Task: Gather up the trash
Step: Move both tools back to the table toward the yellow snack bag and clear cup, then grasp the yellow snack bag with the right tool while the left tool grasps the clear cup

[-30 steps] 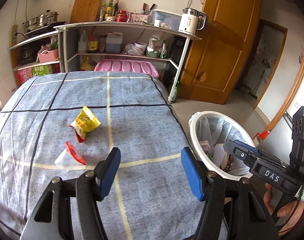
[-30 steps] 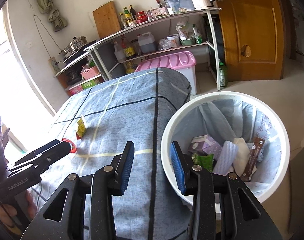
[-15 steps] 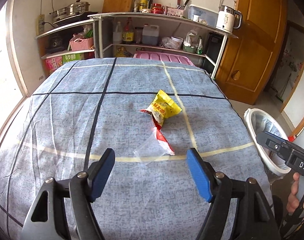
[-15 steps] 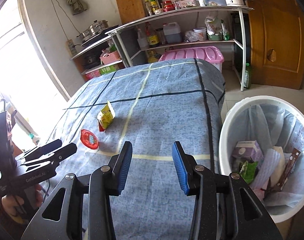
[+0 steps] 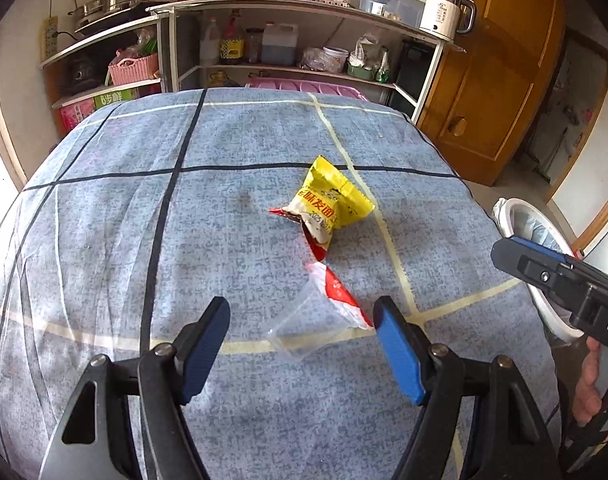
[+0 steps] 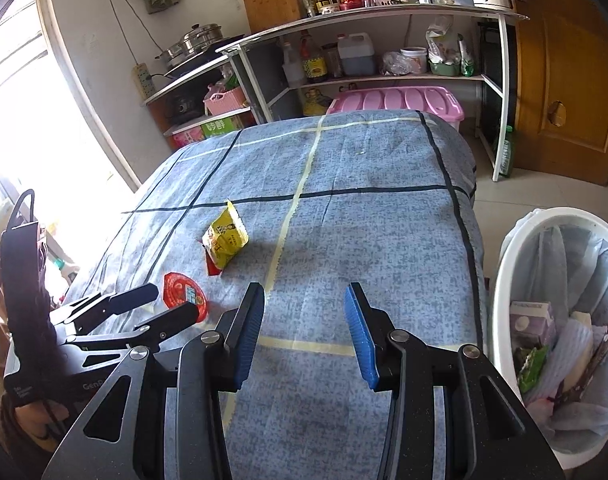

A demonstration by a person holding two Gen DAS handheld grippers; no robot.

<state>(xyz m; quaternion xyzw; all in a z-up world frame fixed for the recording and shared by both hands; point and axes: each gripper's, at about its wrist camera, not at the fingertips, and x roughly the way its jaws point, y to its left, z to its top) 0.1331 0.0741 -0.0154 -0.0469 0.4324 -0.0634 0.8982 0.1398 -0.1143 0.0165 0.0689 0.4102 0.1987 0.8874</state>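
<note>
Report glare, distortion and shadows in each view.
Left wrist view: fisheye bends the shelf, dark vignette in the corners, soft shadow beneath the yellow wrapper. Right wrist view: the window is blown out white, the bedspread evenly lit, straight edges bowed.

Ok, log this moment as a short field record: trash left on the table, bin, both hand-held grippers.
surface: table under a blue-grey checked cloth
trash 1: crumpled yellow snack packet, lying near the cloth's middle
trash 2: clear plastic cup with red foil lid, on its side, nearer than the packet
bin: white round waste bin with a plastic liner, beside the table, already holding wrappers
left hand-held gripper: open, jaws either side of the cup, not touching
right hand-held gripper: open, empty, over bare cloth
</note>
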